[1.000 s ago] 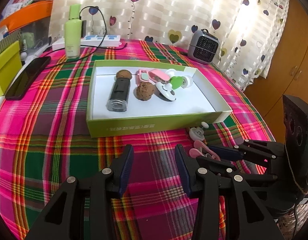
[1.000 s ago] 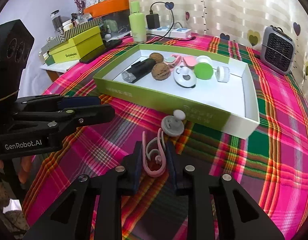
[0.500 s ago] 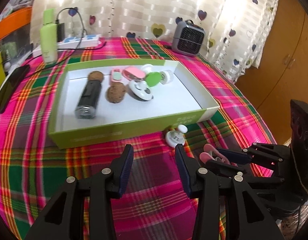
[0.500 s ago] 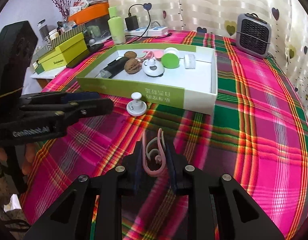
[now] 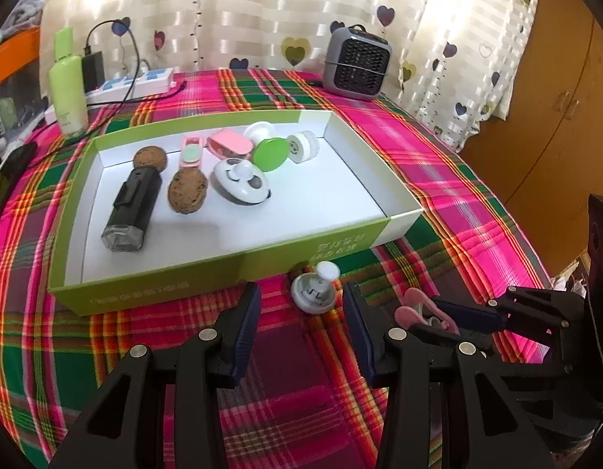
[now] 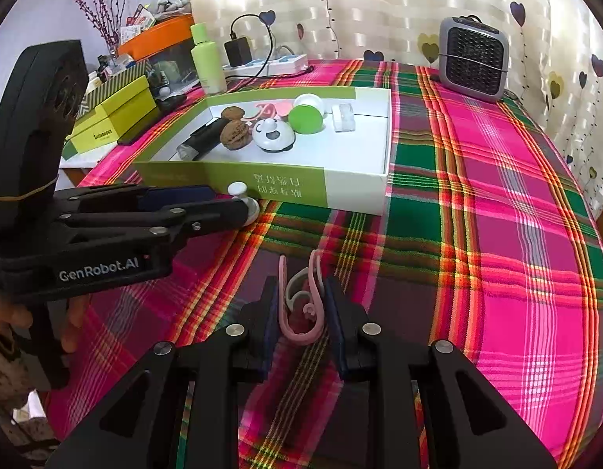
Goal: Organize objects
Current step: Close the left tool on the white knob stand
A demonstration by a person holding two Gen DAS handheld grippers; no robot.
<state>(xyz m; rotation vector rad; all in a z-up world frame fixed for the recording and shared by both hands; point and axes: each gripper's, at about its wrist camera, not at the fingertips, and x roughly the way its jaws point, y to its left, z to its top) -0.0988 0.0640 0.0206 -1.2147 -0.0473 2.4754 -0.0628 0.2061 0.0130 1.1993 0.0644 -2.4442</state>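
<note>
A white knob-shaped hook (image 5: 314,291) lies on the plaid cloth just before the green box tray (image 5: 223,267), and it sits right between the tips of my left gripper (image 5: 300,305), which is open and not touching it. In the right wrist view the same white knob hook (image 6: 241,194) peeks out behind the left gripper (image 6: 228,201). My right gripper (image 6: 301,293) is shut on a pink curved hook (image 6: 301,312), held above the cloth. It also shows at the right in the left wrist view as the right gripper (image 5: 432,314) holding the pink hook (image 5: 413,301).
The tray (image 6: 231,178) holds a black device (image 5: 131,209), two walnuts (image 5: 187,195), a white round gadget (image 5: 243,181), a green disc (image 5: 269,154) and pink pieces. Behind stand a grey heater (image 5: 356,63), a green bottle (image 5: 69,90), a power strip (image 5: 135,82) and yellow-green boxes (image 6: 113,117).
The left gripper has slid right until the white knob hook lies between its fingertips. The right gripper, still holding the pink hook, has drawn back and to the right of the tray.
</note>
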